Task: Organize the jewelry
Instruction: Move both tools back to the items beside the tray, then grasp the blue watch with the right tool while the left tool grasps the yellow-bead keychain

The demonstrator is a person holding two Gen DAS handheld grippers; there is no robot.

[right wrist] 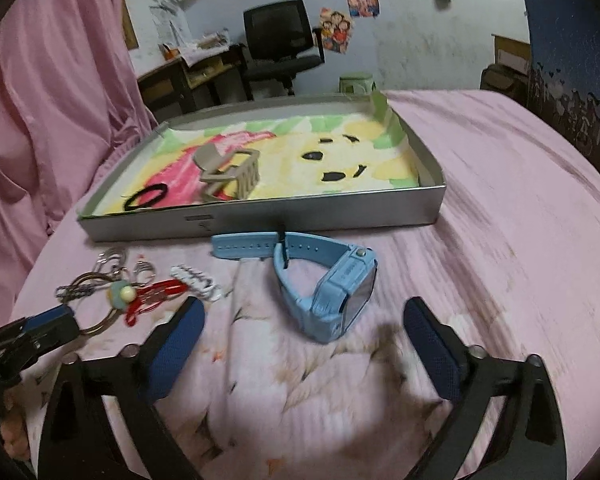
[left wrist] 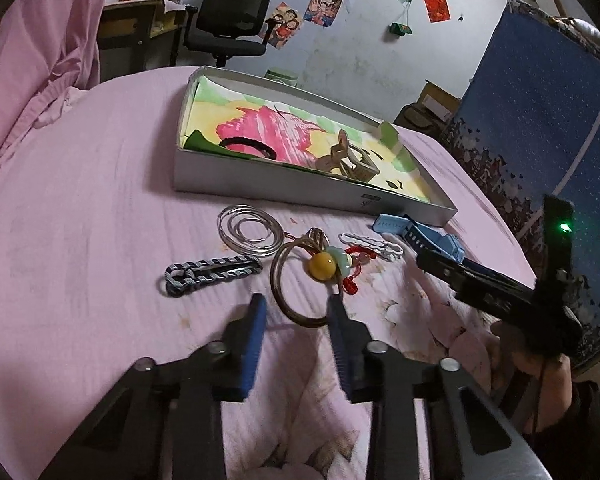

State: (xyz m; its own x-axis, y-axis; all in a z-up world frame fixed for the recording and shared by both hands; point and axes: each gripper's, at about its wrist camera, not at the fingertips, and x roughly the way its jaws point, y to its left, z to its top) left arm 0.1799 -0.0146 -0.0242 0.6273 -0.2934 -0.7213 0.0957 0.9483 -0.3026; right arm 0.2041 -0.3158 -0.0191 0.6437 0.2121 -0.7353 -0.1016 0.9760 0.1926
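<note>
A grey tray (left wrist: 260, 184) (right wrist: 260, 222) lined with a coloured drawing lies on the pink bed; in it are a black hair tie (left wrist: 248, 145) (right wrist: 146, 197) and a beige hair claw (left wrist: 346, 158) (right wrist: 228, 174). In front of it lie silver bangles (left wrist: 250, 229), a braided clip (left wrist: 208, 274), a bronze bangle with a yellow bead and red cord (left wrist: 300, 276) (right wrist: 126, 294), a white clip (left wrist: 374, 245) (right wrist: 196, 280) and a blue watch (left wrist: 420, 236) (right wrist: 332, 284). My left gripper (left wrist: 298, 306) is open with its fingers astride the bronze bangle's near rim. My right gripper (right wrist: 304, 320) is open just short of the watch.
Pink curtain (left wrist: 40, 60) hangs at the left. A desk (right wrist: 196, 76) and office chair (left wrist: 232, 16) stand beyond the bed. A blue starry panel (left wrist: 540, 128) stands at the right. The right gripper's body (left wrist: 500, 288) sits right of the jewelry in the left wrist view.
</note>
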